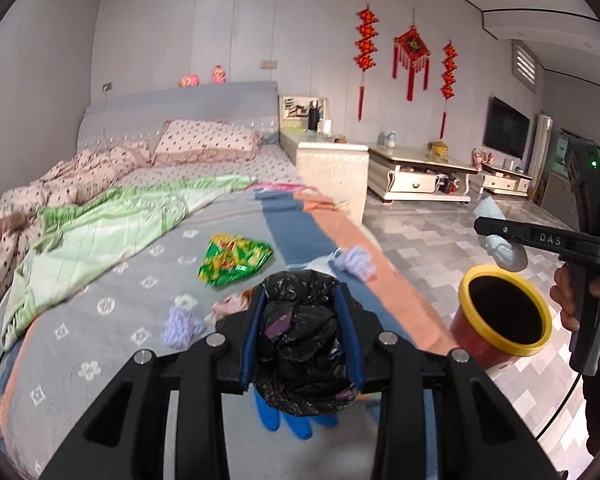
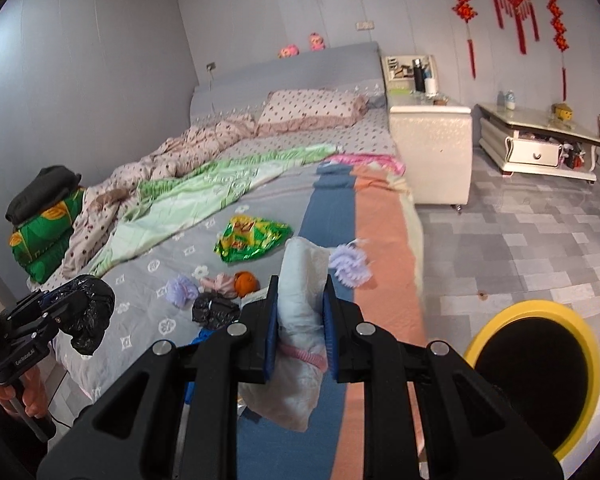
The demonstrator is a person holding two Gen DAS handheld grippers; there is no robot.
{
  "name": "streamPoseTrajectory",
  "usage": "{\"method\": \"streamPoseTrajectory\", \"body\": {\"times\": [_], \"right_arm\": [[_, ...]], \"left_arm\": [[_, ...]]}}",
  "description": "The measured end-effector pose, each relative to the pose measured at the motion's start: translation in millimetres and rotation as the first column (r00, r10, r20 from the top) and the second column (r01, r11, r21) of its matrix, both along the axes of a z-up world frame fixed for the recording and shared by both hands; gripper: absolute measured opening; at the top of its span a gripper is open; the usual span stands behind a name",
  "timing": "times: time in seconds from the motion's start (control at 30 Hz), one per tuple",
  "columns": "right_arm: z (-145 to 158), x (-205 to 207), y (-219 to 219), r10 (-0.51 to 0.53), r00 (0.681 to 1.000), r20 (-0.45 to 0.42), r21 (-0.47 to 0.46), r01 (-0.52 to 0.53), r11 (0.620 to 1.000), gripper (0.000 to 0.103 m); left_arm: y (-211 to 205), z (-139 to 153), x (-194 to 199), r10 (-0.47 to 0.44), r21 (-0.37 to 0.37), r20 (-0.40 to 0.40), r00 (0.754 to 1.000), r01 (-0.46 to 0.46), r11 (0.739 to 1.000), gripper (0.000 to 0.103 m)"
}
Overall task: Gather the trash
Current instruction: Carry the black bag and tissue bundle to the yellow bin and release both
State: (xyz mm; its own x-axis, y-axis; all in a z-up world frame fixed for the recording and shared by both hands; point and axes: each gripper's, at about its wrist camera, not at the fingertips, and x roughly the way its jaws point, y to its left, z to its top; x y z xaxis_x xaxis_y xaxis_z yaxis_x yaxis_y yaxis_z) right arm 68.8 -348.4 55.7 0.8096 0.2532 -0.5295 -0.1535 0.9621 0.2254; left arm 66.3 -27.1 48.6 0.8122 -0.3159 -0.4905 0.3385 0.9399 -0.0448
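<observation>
My left gripper (image 1: 302, 328) is shut on a crumpled black plastic bag (image 1: 300, 344), held above the bed; it also shows in the right wrist view (image 2: 86, 312). My right gripper (image 2: 300, 320) is shut on a white crumpled wad (image 2: 302, 304), and in the left wrist view (image 1: 500, 240) it hangs just above the red bin with a yellow rim (image 1: 504, 312). On the bed lie a green snack wrapper (image 2: 252, 238), purple fluffy bits (image 2: 350, 262), a second black bag (image 2: 214, 310), an orange ball (image 2: 246, 282) and a blue glove (image 1: 284, 420).
The bed (image 2: 148, 320) has a green sheet (image 1: 100, 232), a rumpled quilt and a pillow. The bin (image 2: 534, 372) stands on the tiled floor right of the bed. A white nightstand (image 2: 430, 152) and a low cabinet (image 2: 536, 144) stand beyond.
</observation>
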Motion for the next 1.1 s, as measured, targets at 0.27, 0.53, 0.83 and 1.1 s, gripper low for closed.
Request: {"method": "streamPoseTrajectory", "body": {"times": [0.27,0.53,0.83,1.1], "right_arm": [[41.4,-30.5,-64.2,-0.116,0.991,0.069,-0.004,0.117,0.993,0.018],[68.9,-52.8,-137.7,-0.254,0.962,0.103,0.010,0.254,0.967,0.018],[72.6,-76.6,-207.5,-0.378,0.920,0.102,0.015,0.378,0.925,0.019],[38.3,-68.8,-246.8,-0.430,0.902,0.024,0.031,0.430,0.903,0.019]], "left_arm": [[-61.7,40.4,3.2,-0.106,-0.004,0.066,0.992,0.106,0.994,0.033],[-137.8,61.2,15.5,-0.241,-0.011,0.081,0.967,0.242,0.970,0.033],[-229.5,61.6,31.4,-0.362,-0.004,0.065,0.930,0.363,0.932,0.033],[-299.3,25.6,43.3,-0.448,-0.013,-0.029,0.893,0.448,0.894,0.033]]}}
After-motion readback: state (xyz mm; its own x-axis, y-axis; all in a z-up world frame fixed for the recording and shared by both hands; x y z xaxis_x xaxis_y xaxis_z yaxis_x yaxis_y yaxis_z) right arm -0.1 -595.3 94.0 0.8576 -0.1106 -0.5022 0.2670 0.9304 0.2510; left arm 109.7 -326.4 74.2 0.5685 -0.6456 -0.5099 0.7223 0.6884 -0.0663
